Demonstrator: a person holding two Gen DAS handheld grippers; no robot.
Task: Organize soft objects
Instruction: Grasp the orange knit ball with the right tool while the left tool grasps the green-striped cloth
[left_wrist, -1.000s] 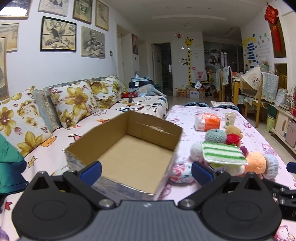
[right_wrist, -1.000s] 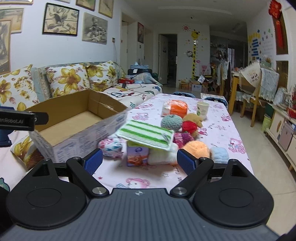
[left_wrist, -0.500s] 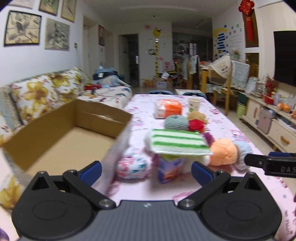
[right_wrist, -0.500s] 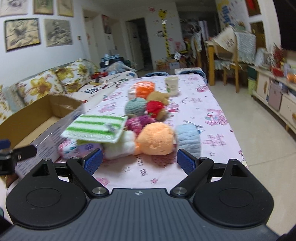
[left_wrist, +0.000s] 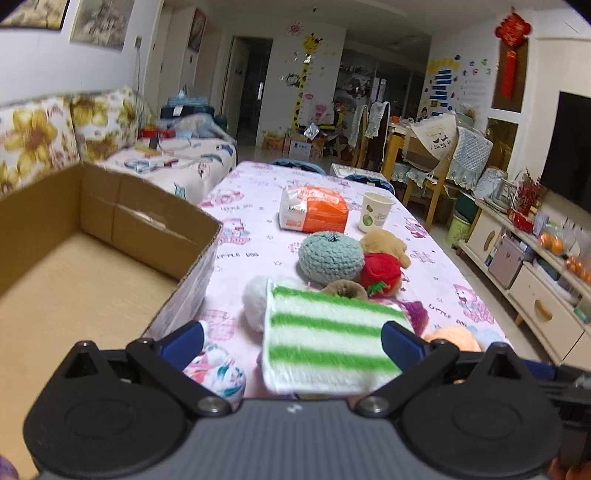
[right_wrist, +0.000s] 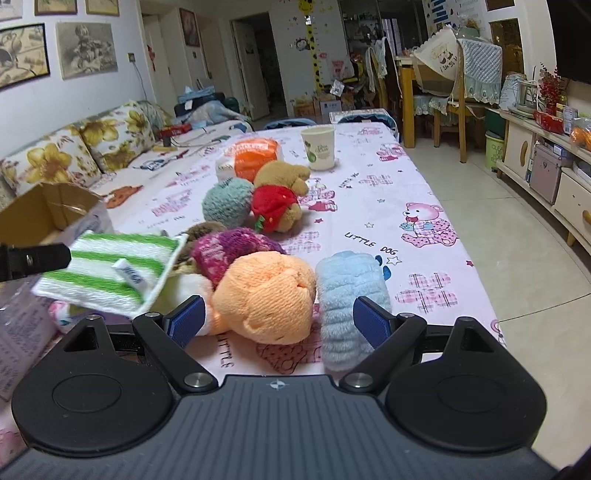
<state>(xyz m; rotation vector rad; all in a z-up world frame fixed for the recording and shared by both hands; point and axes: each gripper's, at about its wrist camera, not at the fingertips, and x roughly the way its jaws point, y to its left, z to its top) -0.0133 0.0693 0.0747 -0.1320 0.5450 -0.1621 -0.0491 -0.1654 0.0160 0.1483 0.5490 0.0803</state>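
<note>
A green-and-white striped cloth (left_wrist: 325, 343) lies on top of a pile of soft toys, and my left gripper (left_wrist: 291, 341) stands open around its near end. Left of it is an empty cardboard box (left_wrist: 85, 266). Behind the cloth are a teal crocheted ball (left_wrist: 328, 256), a bear in red (left_wrist: 380, 262) and a white ball (left_wrist: 255, 299). My right gripper (right_wrist: 277, 319) is open with the orange plush ball (right_wrist: 266, 295) and a light blue plush (right_wrist: 349, 295) between its fingers. The striped cloth (right_wrist: 107, 269), a purple yarn ball (right_wrist: 229, 251) and the bear (right_wrist: 280, 195) lie beyond.
A pink-patterned tablecloth (right_wrist: 369, 192) covers the table. An orange-and-white packet (left_wrist: 314, 212) and a paper cup (left_wrist: 375, 214) stand further back. A floral sofa (left_wrist: 44, 136) runs along the left. Chairs and a low cabinet (right_wrist: 554, 173) are to the right, across bare floor.
Both grippers have moved forward and rightward toward the toy pile. The box has slid left in both views. The striped cloth and the orange ball now sit between the fingers.
</note>
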